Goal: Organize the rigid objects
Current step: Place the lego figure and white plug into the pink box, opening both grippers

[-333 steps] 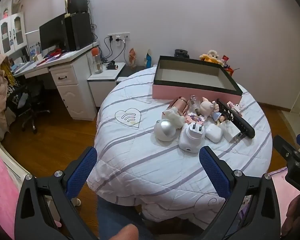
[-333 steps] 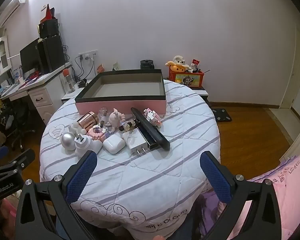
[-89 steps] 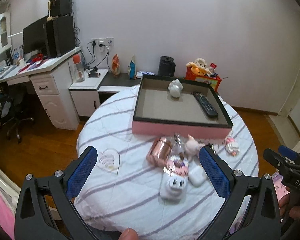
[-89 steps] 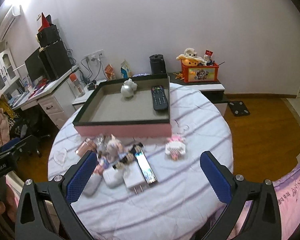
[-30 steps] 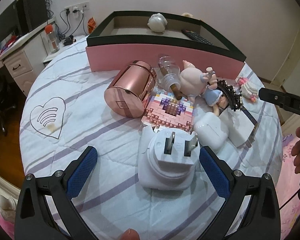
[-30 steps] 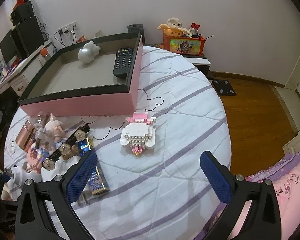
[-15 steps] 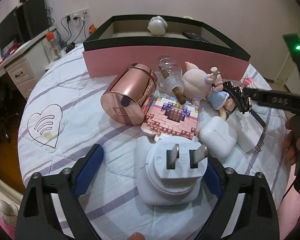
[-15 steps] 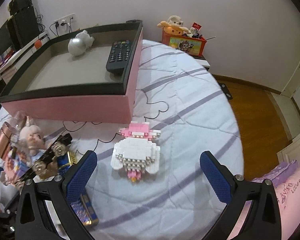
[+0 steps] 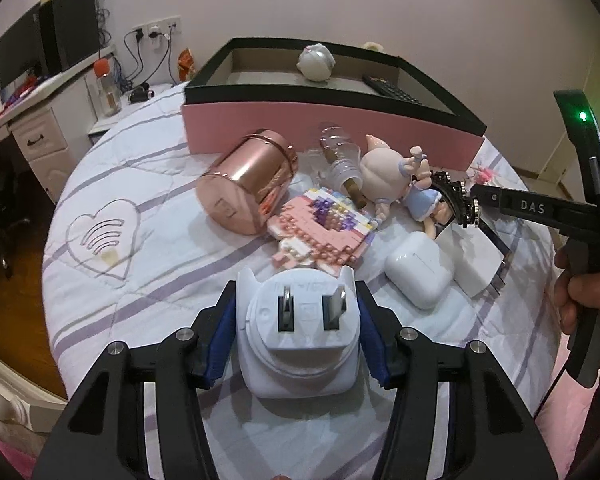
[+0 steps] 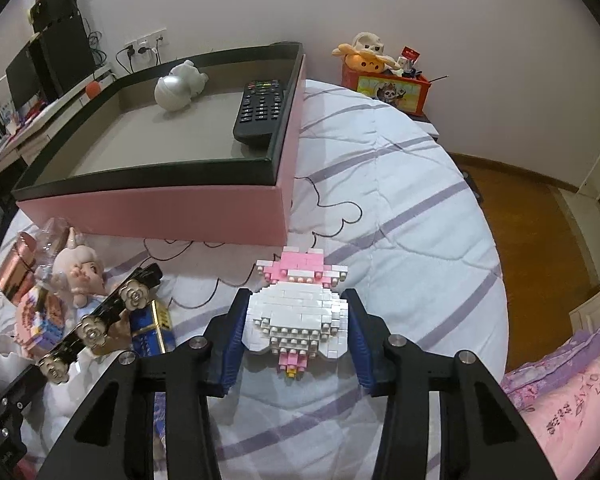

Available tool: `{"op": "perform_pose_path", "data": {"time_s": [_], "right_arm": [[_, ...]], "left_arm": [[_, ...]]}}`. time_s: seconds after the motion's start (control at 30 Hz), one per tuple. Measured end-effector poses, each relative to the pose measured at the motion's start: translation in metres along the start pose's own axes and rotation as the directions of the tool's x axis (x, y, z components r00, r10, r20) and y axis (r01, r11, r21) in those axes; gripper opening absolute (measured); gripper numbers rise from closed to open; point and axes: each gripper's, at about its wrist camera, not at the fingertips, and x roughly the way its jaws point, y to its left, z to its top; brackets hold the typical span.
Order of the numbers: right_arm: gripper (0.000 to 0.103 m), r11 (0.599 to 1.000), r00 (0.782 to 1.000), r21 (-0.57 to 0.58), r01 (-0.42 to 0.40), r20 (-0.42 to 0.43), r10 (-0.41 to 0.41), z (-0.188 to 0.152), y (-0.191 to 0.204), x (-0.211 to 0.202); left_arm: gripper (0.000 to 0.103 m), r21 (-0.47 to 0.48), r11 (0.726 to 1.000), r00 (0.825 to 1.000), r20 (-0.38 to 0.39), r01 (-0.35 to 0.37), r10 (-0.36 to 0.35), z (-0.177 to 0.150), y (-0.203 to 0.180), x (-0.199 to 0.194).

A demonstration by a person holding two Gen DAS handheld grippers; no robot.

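The left claw [image 9: 296, 336] is closing with its blue pads against both sides of the white plug adapter [image 9: 298, 332], which lies prongs-up on the quilted table [image 9: 148, 264] in front of the rose-gold tin [image 9: 246, 188]. The right claw [image 10: 296, 336] is closing around the pink-and-white brick figure [image 10: 298, 312], its pads at the figure's sides, just in front of the pink box [image 10: 168, 212] that holds a remote [image 10: 260, 110].

Home bedroom. Round bed [image 10: 400, 216] with striped quilt, desk [image 9: 36, 120] with computer screen [image 9: 18, 54], toy box [image 10: 384, 88], wood floor [image 10: 532, 220].
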Motion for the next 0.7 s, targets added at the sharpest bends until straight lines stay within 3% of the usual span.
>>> {"op": "perform_pose_path", "data": {"time_s": [0.4, 0.7], "right_arm": [[0.046, 0.997, 0.995, 0.003, -0.079, 0.054, 0.079, 0.002, 0.005, -0.045], [0.046, 0.991, 0.981, -0.058, -0.122, 0.146, 0.129, 0.036, 0.026, -0.085]], "left_arm": [[0.055, -0.035, 0.999, 0.998, 0.056, 0.003, -0.001, 0.013, 0.023, -0.037], [0.055, -0.009, 1.000, 0.984, 0.177, -0.007, 0.008, 0.069, 0.033, -0.065]]}}
